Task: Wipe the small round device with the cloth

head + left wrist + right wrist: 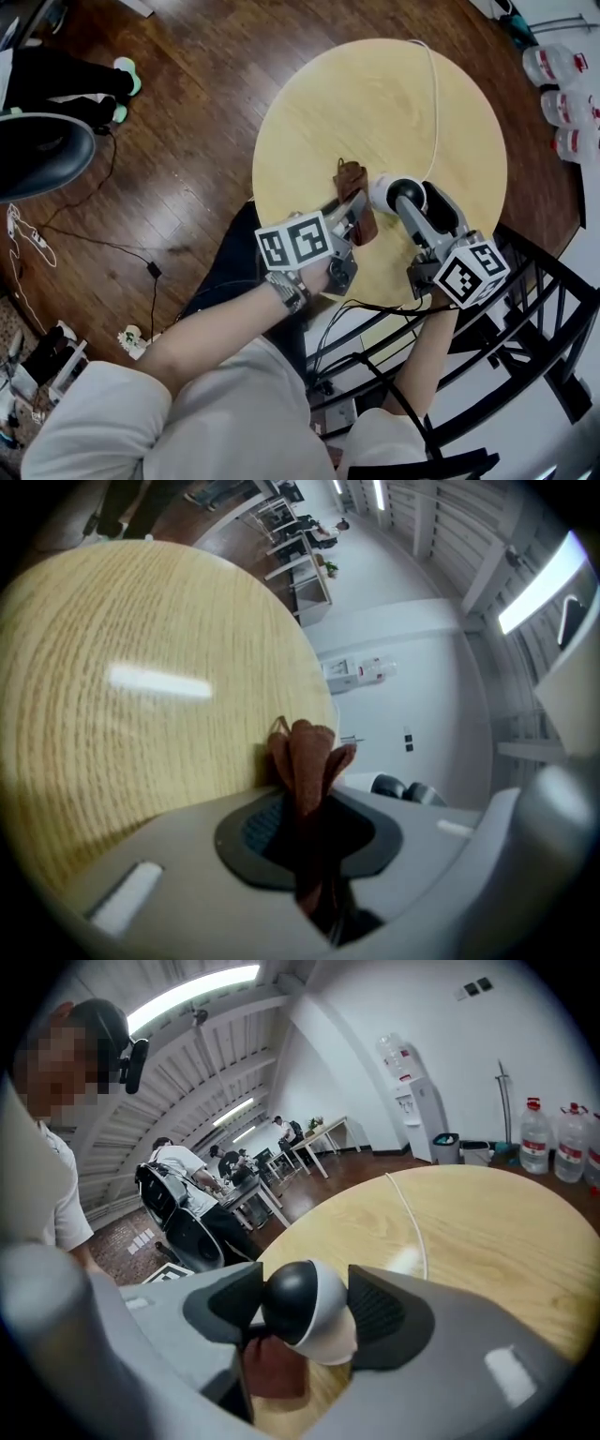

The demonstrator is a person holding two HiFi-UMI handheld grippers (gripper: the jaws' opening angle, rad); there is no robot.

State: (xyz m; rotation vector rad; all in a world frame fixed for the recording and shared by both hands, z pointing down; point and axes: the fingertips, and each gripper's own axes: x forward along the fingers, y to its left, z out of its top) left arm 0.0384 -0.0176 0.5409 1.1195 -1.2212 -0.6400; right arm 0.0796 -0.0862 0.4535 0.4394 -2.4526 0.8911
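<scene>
The small round device (394,192) is white with a black face and rests near the front of the round wooden table (375,94). My right gripper (412,202) is shut on it; in the right gripper view both pads press the device (319,1321) from its two sides. A white cable (434,94) runs from it across the table. The brown cloth (354,178) hangs bunched just left of the device, with my left gripper (354,214) shut on it. In the left gripper view the cloth (305,761) sticks up out of the closed jaws. The cloth (272,1372) touches the device's underside.
Water bottles (558,66) stand on the floor at the far right. A black metal frame (534,319) sits beside the table's near right edge. Someone's legs and shoes (75,84) are at the far left, and cables (141,258) lie on the wooden floor.
</scene>
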